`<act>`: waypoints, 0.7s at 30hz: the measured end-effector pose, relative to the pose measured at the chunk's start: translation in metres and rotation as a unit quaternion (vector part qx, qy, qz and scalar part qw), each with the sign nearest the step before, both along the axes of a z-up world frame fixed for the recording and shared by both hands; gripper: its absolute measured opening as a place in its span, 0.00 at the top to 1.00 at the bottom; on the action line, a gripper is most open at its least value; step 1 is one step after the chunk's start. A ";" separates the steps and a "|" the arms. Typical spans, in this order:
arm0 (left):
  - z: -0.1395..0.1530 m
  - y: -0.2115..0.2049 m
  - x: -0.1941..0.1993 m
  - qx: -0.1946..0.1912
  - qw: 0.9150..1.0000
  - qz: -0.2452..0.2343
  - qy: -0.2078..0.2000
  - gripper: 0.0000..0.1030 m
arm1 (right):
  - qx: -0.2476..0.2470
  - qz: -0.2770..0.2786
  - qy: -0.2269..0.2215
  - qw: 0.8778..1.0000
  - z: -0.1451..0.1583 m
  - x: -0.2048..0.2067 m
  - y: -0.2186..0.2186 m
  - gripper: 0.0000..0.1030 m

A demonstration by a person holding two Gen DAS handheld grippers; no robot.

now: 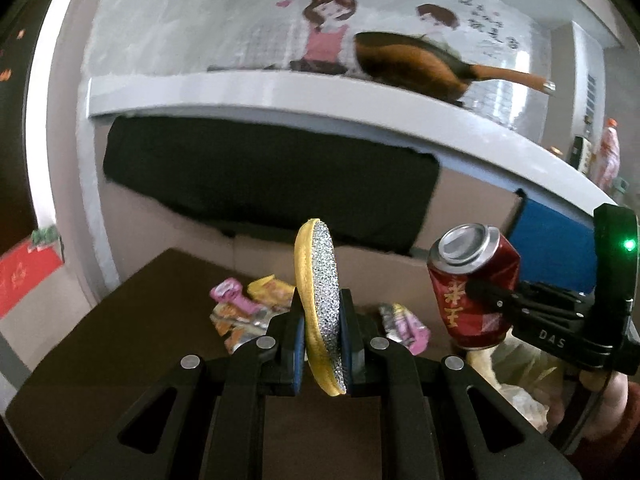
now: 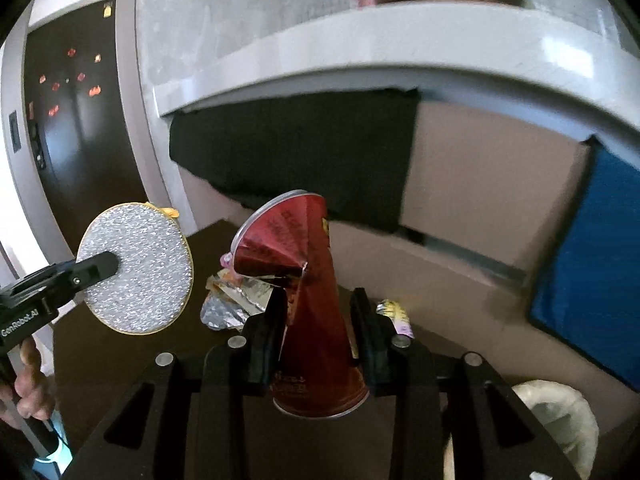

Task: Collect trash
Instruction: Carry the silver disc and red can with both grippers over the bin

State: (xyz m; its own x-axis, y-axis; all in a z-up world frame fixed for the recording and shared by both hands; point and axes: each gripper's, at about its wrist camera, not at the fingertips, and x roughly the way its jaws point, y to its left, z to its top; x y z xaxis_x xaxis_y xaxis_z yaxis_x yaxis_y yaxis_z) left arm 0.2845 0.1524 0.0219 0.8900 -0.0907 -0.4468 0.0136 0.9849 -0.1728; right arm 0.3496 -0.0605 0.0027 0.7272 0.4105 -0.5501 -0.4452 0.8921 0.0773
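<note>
Left gripper (image 1: 322, 334) clamps a round scouring pad (image 1: 318, 308), yellow on one side and silver on the other, standing on edge at the centre of our left wrist view. Our right gripper (image 2: 318, 334) is clenched on a crushed red can (image 2: 308, 300), which rises between its fingers in the middle of the right wrist view; the same can shows at the right of the left view. Below both, crumpled wrappers (image 1: 244, 308) lie on the dark desk (image 1: 120, 328), pink, yellow and foil ones near the centre. At the lower right of the right view we see a bin (image 2: 560, 420) lined with a pale bag.
</note>
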 end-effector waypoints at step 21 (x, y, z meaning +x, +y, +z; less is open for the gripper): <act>0.056 -0.157 -0.024 0.034 0.991 -0.114 -0.059 0.86 | 0.016 -0.091 -0.101 0.991 0.070 -0.089 -0.131 0.72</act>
State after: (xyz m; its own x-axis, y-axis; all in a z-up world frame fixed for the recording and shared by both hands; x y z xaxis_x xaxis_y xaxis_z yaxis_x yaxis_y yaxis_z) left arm 0.2606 -0.0050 0.0777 0.8965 -0.2690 -0.3520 0.2533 0.9631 -0.0909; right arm 0.2609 -0.1915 0.0723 0.8849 0.2769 -0.3744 -0.2859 0.9577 0.0325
